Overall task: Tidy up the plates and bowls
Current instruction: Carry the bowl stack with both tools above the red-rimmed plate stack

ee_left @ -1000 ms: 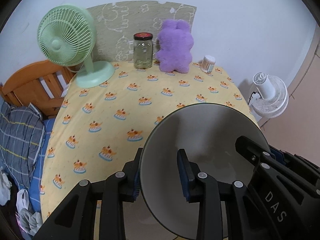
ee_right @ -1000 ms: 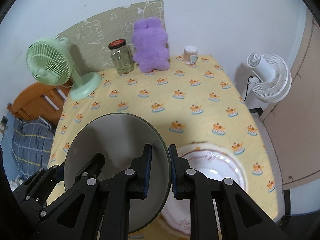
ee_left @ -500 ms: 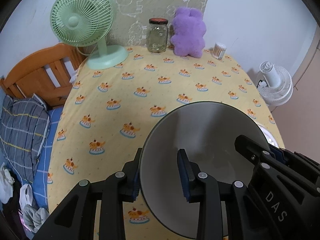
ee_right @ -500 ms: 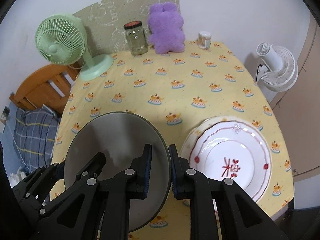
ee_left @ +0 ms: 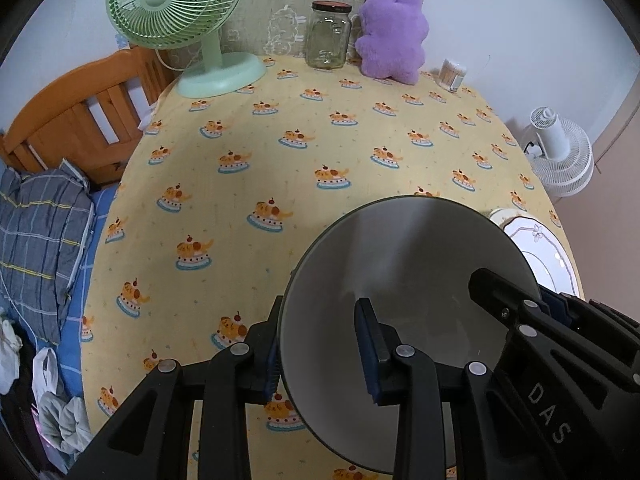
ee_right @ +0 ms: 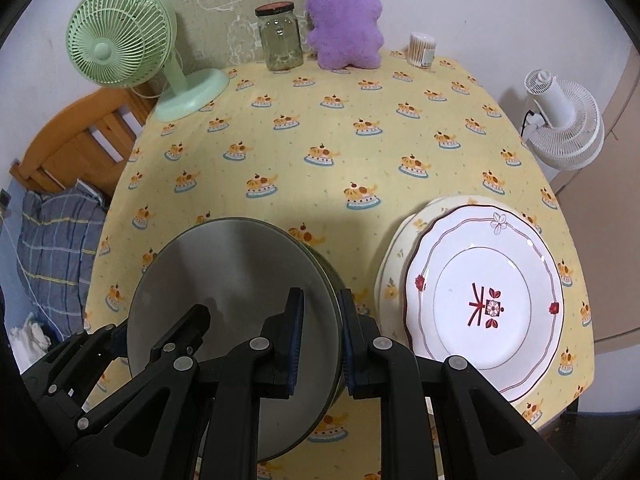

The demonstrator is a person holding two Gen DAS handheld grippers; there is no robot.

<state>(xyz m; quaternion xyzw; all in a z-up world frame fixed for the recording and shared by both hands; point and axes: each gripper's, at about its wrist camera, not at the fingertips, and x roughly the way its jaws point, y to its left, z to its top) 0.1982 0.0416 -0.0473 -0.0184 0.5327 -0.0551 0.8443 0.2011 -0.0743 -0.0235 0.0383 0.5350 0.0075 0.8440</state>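
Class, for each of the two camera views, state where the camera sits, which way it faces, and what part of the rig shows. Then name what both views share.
Left wrist: sits on the left gripper, looking forward and down across the table; its fingers clamp the gray bowl.
Right wrist: sits on the right gripper, facing likewise; its fingers clamp the same bowl's opposite rim, beside the stacked plates.
Shared: bowl, green fan, jar, purple plush.
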